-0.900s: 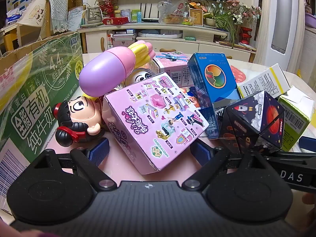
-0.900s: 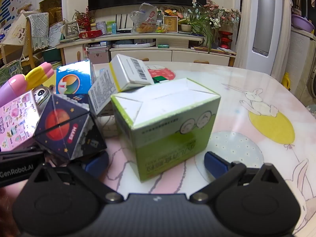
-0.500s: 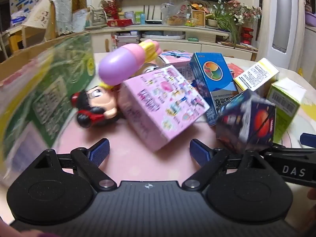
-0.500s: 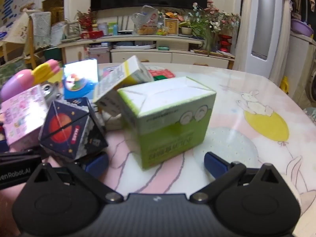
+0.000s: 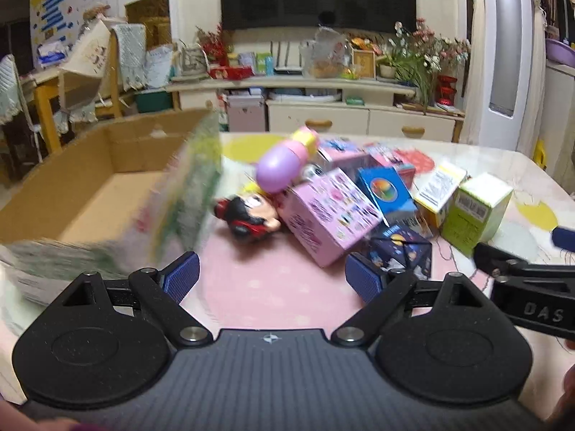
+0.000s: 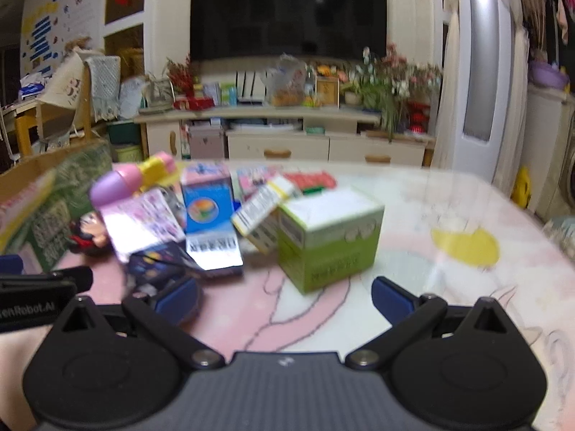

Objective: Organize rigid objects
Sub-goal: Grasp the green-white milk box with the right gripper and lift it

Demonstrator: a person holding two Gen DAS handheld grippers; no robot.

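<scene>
The left gripper (image 5: 271, 276) is spread wide and holds nothing. The right gripper (image 6: 284, 296) gapes too, seemingly clear of the green box (image 6: 329, 237) ahead.

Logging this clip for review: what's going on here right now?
A person holds two grippers over a table strewn with toys and small boxes. Both the left gripper and the right gripper are open and hold nothing. The pile, a pink box, blue box, dark cube, doll and green box, lies on the table. The open carton at the left shows nothing inside, as far as the blur lets one see.
</scene>
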